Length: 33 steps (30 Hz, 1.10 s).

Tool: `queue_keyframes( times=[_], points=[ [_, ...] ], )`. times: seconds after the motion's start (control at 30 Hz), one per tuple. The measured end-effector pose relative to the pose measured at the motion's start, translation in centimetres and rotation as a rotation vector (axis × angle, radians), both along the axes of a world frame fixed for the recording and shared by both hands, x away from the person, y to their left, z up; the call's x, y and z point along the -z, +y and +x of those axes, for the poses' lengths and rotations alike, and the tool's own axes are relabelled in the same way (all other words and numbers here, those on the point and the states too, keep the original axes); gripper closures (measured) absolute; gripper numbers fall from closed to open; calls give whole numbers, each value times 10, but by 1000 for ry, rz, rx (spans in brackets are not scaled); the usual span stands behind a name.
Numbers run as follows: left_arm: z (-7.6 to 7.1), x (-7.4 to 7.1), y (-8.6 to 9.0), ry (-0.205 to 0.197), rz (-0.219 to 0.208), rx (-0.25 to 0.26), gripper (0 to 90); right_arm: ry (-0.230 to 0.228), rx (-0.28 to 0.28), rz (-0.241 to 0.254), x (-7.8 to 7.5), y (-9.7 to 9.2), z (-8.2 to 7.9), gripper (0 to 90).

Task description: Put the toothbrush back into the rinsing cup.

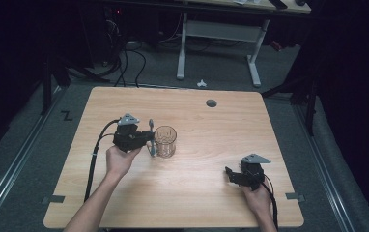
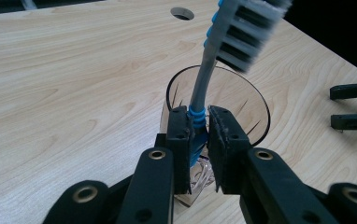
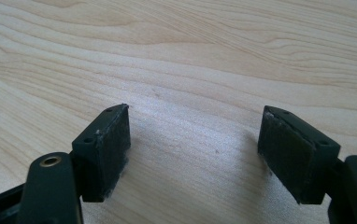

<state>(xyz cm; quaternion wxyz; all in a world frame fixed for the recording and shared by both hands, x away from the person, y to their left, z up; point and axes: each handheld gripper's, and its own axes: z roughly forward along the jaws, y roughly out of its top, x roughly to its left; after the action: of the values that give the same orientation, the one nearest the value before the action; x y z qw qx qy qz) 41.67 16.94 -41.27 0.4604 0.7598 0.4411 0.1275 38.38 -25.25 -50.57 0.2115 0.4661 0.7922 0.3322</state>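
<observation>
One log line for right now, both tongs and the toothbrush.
left tongs: shut on toothbrush | toothbrush: handle end at glass cup | right tongs: open, nothing between | table

The glass (image 1: 165, 141) stands left of the table's (image 1: 197, 193) centre, the toothbrush (image 1: 151, 137) touching its left side; the right gripper (image 1: 230, 172) sits lower right.

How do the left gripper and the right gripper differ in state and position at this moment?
The left gripper is shut on a toothbrush; the right gripper is open with nothing between its jaws. The left gripper sits beside the glass cup, while the right gripper rests apart near the table's right edge. Both are black and hand-held.
</observation>
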Motion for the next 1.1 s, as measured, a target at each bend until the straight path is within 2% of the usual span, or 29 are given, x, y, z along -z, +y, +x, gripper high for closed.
queue_keyframes(
  times=[0.37,0.47,0.6,0.8,0.83,1.1],
  points=[
    [0,2,-3,-10,35,-3,760,0,1,2,0,0,0,256],
    [0,1,-3,-11,35,-8,725,0,1,1,0,0,0,256],
    [0,1,0,-8,24,-7,630,0,1,1,0,0,0,256],
    [-3,-3,2,-27,28,-19,537,0,1,2,0,0,0,256],
    [-4,-4,3,-39,29,-30,524,0,2,2,0,0,0,256],
    [-8,-8,6,-67,41,-50,488,0,1,2,0,0,0,256]
  ],
)
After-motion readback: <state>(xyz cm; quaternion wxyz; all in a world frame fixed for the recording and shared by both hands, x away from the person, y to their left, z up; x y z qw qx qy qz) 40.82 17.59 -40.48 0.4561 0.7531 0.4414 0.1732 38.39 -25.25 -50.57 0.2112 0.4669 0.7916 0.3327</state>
